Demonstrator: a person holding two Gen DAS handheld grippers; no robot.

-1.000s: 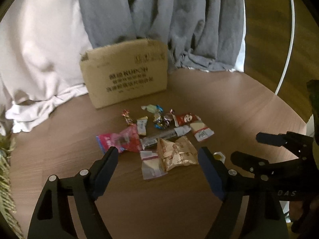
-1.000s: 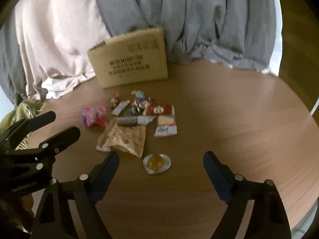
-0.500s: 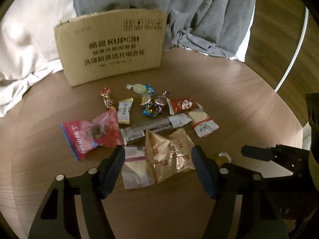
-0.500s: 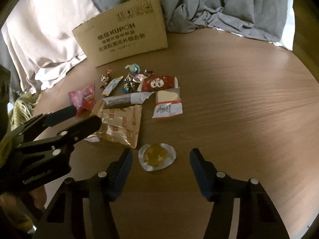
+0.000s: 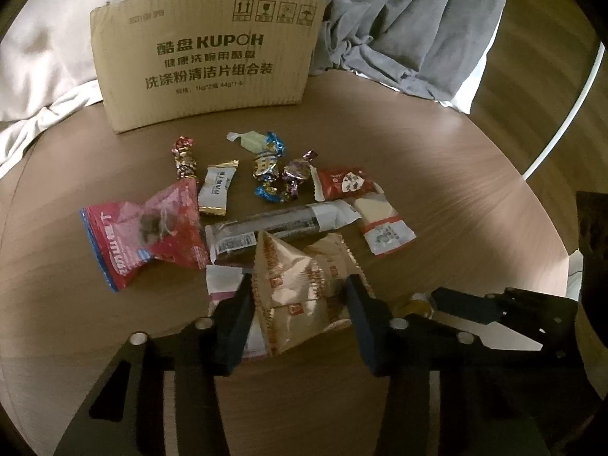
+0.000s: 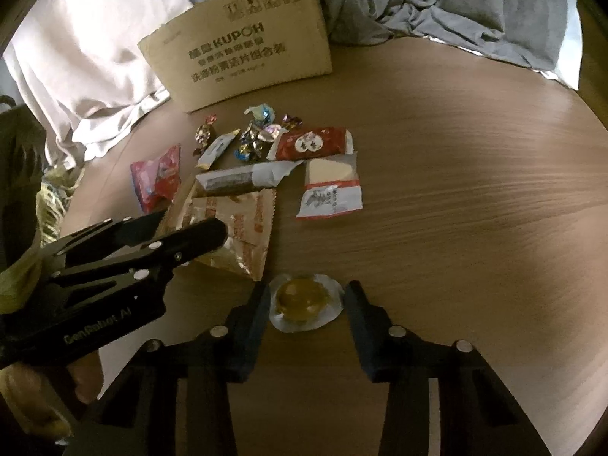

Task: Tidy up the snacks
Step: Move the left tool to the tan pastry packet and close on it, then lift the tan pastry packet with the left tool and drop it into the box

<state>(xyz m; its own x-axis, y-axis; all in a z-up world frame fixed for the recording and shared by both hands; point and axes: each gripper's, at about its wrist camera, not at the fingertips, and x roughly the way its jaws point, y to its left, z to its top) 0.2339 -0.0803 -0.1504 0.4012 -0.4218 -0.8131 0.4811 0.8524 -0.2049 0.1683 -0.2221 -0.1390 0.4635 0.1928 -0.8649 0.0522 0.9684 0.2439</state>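
Left wrist view: my left hand-held gripper [image 5: 300,300] straddles the tan crinkled snack bag [image 5: 304,285] at the near edge of the snack pile on the round table [image 5: 456,190]. Jaws are closing, bag between them, and the pads look to be just meeting its sides, so I count this a pinch beginning. A white packet [image 5: 222,283] lies partly under the bag; I should squeeze only the bag and lift straight, so the packet stays down. The cardboard box [image 5: 205,57] stands behind the pile, the likely destination. Right wrist view: my right hand-held gripper [image 6: 306,304] brackets the round jelly cup [image 6: 304,298], jaws closing, pads not yet pressing its foil rim. Best to close on the cup body low down, gently, as it may squirt out.
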